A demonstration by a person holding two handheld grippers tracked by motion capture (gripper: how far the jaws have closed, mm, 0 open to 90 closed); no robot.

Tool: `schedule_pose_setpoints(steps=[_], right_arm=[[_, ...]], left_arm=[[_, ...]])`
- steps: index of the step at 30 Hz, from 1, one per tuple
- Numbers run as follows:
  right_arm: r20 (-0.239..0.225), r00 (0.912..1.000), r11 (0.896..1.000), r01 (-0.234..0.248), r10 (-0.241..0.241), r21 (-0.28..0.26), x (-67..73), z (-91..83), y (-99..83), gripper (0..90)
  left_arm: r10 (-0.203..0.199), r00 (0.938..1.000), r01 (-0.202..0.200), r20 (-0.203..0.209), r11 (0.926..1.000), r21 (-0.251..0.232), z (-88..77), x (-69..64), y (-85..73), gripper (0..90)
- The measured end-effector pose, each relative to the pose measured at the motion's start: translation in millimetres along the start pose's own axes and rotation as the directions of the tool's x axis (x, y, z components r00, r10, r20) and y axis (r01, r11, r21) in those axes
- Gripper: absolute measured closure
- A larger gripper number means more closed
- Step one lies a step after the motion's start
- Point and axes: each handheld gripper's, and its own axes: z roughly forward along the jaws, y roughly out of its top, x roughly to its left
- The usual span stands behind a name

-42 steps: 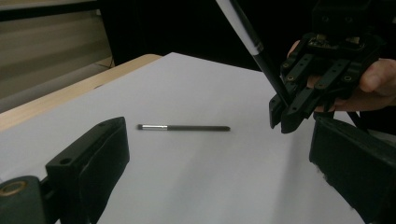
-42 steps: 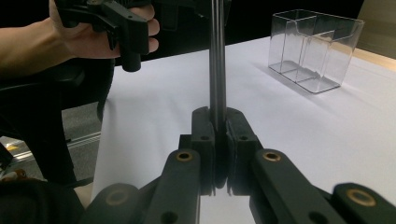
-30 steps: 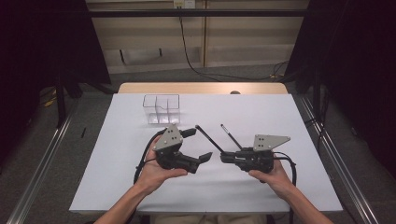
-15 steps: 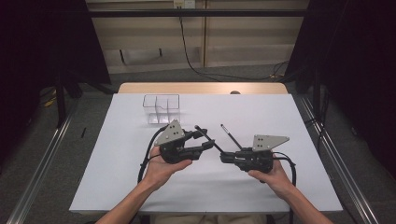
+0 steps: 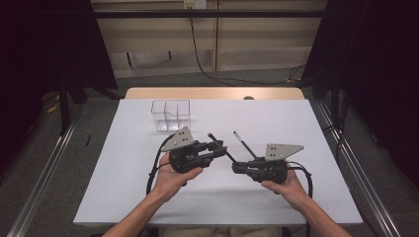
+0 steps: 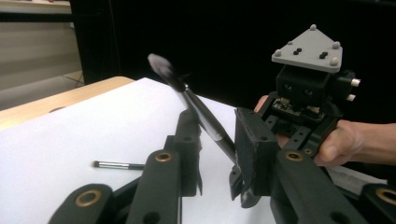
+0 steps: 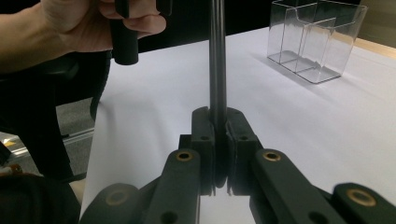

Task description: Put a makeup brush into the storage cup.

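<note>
Left gripper view: left gripper jaws closing around brush; right gripper clamps it.

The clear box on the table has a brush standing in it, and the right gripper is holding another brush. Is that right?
Not quite. The clear box has nothing in it, as the high view shows. The right gripper is indeed holding a brush, its jaws closed on the handle. A second brush lies flat on the white table, not in the box.
</note>
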Motion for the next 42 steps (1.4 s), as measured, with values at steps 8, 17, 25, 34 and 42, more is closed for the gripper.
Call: schedule_pose_setpoints(steps=[8,17,25,34,42], right_arm=[[-0.003,0.9999,1.0,0.013,-0.013,0.019,1.7,4.1,-1.0,84.0],[-0.01,0.9996,0.999,0.026,-0.026,0.042,3.9,11.0,-2.8,83.6],[-0.005,0.9998,0.999,0.019,-0.019,0.029,4.0,11.0,-3.7,82.5],[-0.005,0.9999,1.0,0.013,-0.013,0.002,5.9,9.9,-2.8,74.5],[-0.009,0.9999,1.0,0.006,-0.006,-0.01,7.4,9.2,-1.5,60.7]], left_arm=[[-0.024,0.9989,0.024,0.04,0.9997,0.001,0.7,-0.9,2.1,77.0],[-0.033,0.9972,0.032,0.068,0.9994,0.015,3.3,-4.9,4.4,82.4],[-0.038,0.9953,0.037,0.089,0.9992,0.018,3.1,-7.4,6.8,83.7],[-0.036,0.9955,0.035,0.087,0.9993,0.015,1.1,-8.7,10.1,83.9],[-0.039,0.9965,0.038,0.074,0.9992,0.014,-0.9,-6.1,10.7,83.9]])
